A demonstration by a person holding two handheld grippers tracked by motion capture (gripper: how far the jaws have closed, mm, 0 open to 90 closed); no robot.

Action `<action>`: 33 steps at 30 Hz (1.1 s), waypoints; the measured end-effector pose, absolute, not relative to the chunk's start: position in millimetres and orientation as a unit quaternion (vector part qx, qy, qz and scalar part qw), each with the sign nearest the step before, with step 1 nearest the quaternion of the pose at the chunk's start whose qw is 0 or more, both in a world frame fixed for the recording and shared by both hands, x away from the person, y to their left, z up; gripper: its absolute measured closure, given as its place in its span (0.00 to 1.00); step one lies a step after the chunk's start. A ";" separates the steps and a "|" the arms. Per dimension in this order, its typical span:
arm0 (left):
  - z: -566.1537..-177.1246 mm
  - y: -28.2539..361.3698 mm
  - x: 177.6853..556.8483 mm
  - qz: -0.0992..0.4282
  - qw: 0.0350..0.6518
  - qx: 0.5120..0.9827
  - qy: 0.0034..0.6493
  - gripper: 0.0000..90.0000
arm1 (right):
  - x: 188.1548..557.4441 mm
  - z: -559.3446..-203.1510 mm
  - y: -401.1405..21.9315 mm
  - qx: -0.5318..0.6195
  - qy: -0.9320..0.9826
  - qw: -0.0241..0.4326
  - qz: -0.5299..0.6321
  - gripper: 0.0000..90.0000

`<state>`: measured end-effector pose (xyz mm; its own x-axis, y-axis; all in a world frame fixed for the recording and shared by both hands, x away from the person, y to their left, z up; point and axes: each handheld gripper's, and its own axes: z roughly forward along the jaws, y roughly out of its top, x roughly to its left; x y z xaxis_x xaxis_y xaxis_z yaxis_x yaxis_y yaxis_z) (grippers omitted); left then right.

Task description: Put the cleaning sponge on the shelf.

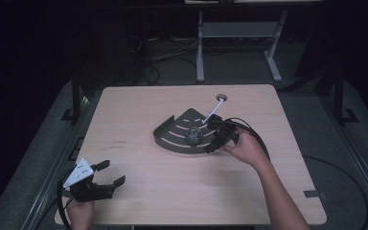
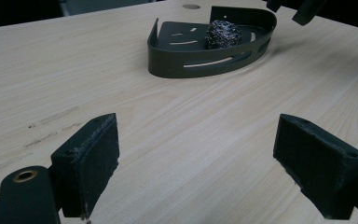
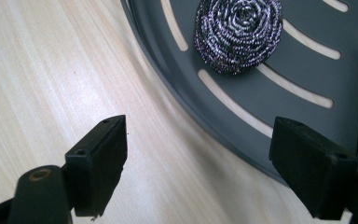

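- I'm looking at a steel wool scrubber (image 3: pixel 238 35), and I'm guessing it's going to be super light and springy, squishing a bit under the pads rather than slipping. It's not fragile, but the wire loops could be snagging on the foam.
- It's sitting inside the dark slotted corner caddy (image 1: pixel 172 139) in the middle of the counter (image 1: pixel 139 110), roughly at the centre of the tray floor, apart from the curved wall.
- I'm holding the right gripper (image 3: pixel 198 154) released, jaws standing wide with nothing between them. It's hanging over the caddy's curved rim, one jaw over bare wood and the other over the tray, with the scrubber just ahead and a little toward the tray-side jaw.
- I'm thinking the best bite is across the round sides of the ball, coming down from above so the rim isn't getting in the way.
- The left gripper (image 1: pixel 106 173) is resting open at the near corner, well apart from everything.
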<state>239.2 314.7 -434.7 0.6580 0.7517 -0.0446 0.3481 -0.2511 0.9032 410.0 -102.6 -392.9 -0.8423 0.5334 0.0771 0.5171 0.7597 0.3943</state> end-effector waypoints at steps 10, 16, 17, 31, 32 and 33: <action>-434.6 314.8 238.8 0.204 0.495 0.764 0.360 0.15 | 396.6 -393.5 -108.9 0.275 0.938 0.019 0.210 0.21; -434.5 314.5 238.5 0.204 0.494 0.765 0.359 0.15 | 387.9 -398.4 -115.9 0.278 0.937 0.022 0.212 0.21; -434.5 314.5 238.5 0.204 0.494 0.765 0.359 0.15 | 387.9 -398.4 -115.9 0.278 0.937 0.022 0.212 0.21; -434.7 314.0 238.4 0.204 0.492 0.767 0.359 0.15 | 368.4 -410.9 -134.0 0.287 0.932 0.025 0.219 0.21; -434.8 313.9 238.3 0.205 0.492 0.767 0.359 0.15 | 368.4 -410.9 -134.0 0.287 0.932 0.025 0.219 0.21; -434.8 313.8 238.3 0.204 0.491 0.767 0.359 0.15 | 366.2 -411.8 -136.9 0.288 0.931 0.024 0.221 0.21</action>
<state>238.3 313.8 -434.8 0.6593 0.7509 -0.0390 0.3492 -0.2599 0.9003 366.2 -136.9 -411.8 -0.8328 0.5475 0.0826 0.5260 0.7358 0.4264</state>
